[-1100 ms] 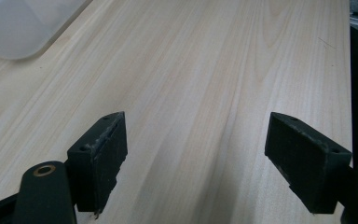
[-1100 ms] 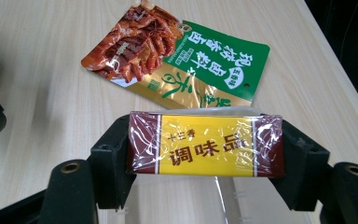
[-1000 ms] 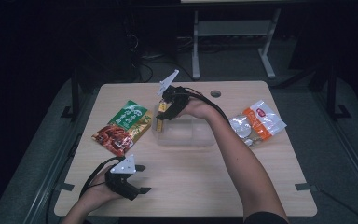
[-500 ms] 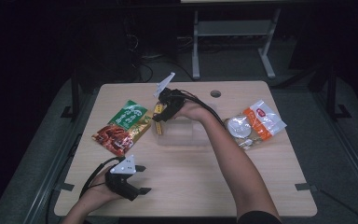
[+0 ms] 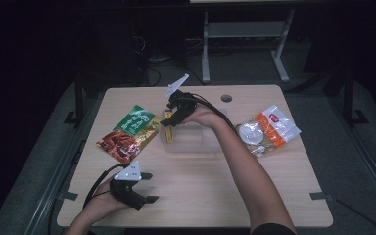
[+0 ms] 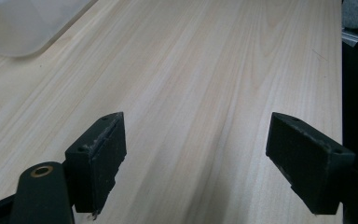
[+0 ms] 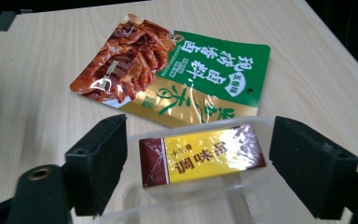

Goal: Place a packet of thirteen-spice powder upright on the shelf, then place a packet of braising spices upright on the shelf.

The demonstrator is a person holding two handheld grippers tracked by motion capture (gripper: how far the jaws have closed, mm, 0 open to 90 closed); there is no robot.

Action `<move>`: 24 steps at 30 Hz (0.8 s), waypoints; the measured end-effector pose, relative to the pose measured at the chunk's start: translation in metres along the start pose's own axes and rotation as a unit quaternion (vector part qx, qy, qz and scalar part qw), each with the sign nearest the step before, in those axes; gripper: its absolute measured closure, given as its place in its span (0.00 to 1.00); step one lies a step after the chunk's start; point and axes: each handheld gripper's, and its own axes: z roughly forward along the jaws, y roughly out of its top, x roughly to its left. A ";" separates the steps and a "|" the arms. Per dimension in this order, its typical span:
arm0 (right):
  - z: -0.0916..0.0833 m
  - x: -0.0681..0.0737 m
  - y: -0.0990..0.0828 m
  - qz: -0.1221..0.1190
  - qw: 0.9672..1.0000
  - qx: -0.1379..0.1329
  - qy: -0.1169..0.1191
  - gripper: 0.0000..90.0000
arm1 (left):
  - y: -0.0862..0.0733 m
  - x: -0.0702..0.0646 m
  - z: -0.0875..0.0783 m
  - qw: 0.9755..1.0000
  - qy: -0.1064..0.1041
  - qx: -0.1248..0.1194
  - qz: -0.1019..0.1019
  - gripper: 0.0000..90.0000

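Observation:
A yellow and dark red box [image 7: 200, 156] rests in the left end of a clear plastic container [image 5: 198, 142], leaning on its wall [image 7: 200, 125]. My right gripper [image 5: 171, 120] hangs over the box [image 5: 169, 131]. Its jaws have just been opening and now stand on either side of the box, with a gap at each pad, so the right gripper [image 7: 198, 140] is open. A green and gold snack bag [image 5: 129, 132] lies flat just left of the container. My left gripper [image 5: 149, 187] rests open near the table's front left, nothing between its jaws [image 6: 196, 144].
A clear packet with an orange label [image 5: 276, 126] and a round white item [image 5: 249, 132] lie right of the container. A cable hole [image 5: 226, 98] sits near the table's far edge. The container's corner [image 6: 23, 28] shows far ahead of the left gripper.
The right gripper's jaws stand wider apart around the yellow box, and the hand has barely shifted. The left gripper has not moved.

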 end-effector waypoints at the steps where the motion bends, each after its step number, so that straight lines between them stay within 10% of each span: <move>1: -0.004 0.001 -0.001 0.002 1.000 0.002 -0.006 0.18 | 0.000 0.000 0.000 1.000 0.001 0.001 0.002 0.22; 12: -0.047 0.013 -0.027 0.034 0.999 -0.014 -0.033 0.15 | -0.002 0.001 0.000 1.000 0.003 0.001 -0.002 0.22; 24: -0.078 0.060 -0.071 0.045 0.997 -0.014 -0.061 0.15 | -0.001 0.000 0.001 1.000 0.004 0.000 -0.006 0.22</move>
